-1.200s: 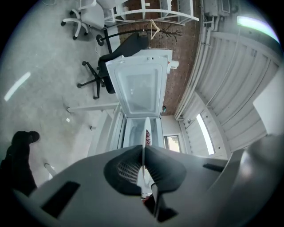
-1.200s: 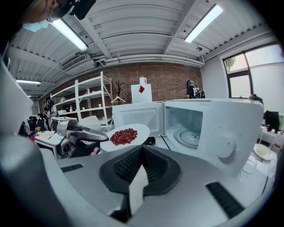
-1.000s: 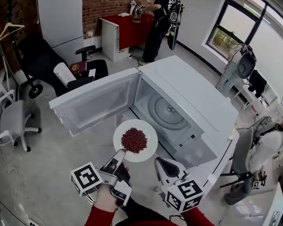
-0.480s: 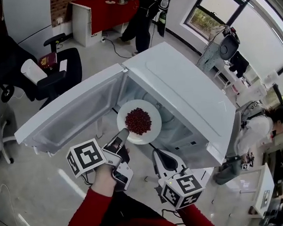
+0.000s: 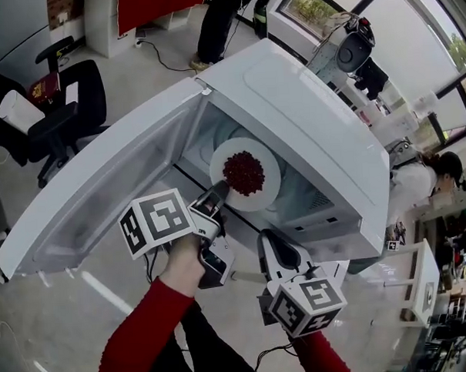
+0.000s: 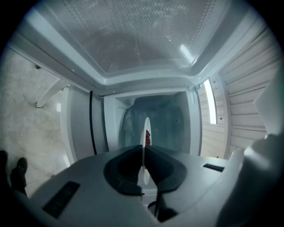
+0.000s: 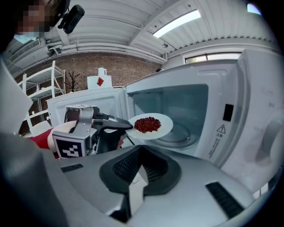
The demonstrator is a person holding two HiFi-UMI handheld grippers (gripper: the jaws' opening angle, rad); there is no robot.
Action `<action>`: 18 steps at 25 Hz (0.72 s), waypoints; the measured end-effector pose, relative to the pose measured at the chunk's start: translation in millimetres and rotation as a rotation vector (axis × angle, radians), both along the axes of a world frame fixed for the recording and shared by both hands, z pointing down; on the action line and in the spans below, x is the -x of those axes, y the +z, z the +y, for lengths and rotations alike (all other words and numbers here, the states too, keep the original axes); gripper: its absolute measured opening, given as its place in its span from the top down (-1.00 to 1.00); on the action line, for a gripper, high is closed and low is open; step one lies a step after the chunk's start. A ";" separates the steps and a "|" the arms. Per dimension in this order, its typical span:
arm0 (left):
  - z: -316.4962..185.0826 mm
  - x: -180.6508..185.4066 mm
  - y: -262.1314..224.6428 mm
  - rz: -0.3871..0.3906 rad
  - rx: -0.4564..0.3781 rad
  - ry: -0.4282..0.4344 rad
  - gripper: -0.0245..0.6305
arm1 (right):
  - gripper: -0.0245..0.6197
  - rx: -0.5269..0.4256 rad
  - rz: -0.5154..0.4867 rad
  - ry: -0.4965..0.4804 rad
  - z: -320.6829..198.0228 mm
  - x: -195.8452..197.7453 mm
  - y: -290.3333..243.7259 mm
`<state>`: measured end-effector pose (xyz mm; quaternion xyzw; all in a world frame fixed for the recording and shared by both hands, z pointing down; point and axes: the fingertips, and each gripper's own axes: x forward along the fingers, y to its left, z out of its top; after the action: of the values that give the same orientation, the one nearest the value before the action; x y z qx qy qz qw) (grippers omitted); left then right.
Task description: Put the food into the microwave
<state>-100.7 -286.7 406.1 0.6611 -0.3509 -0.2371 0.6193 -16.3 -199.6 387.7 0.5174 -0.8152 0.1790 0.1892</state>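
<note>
The left gripper (image 5: 220, 193) pinches the near edge of a white plate (image 5: 269, 189) with red food (image 5: 244, 173) piled on it. The plate is held flat just inside the open microwave (image 5: 315, 131). The door (image 5: 95, 203) is open at the left. The right gripper (image 5: 267, 238) is nearer, with its fingers closed on nothing.

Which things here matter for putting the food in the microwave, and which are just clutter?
Job:
- plate of red food
- left tongs, shut on the plate's rim
- microwave
- open door

Lying about:
- black office chair
- red book on it
- standing person behind
</note>
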 end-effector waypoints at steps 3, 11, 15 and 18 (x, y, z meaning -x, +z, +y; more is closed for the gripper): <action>-12.1 -6.1 1.3 -0.005 -0.003 0.033 0.86 | 0.88 0.000 0.018 0.027 -1.5 1.3 3.7; -36.4 -26.6 5.4 0.011 0.020 0.057 0.86 | 0.88 0.072 0.016 0.040 -17.5 -3.9 13.9; -47.6 -34.1 3.7 -0.008 0.020 0.050 0.86 | 0.88 0.113 0.005 0.050 -26.2 -7.5 19.1; -55.8 -37.7 3.7 -0.022 0.024 0.053 0.86 | 0.88 0.133 -0.011 0.057 -31.1 -7.5 23.1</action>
<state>-63.0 -342.5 409.9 0.6652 -0.3430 -0.2089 0.6295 -8.8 -230.7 410.8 0.5258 -0.7874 0.2407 0.2136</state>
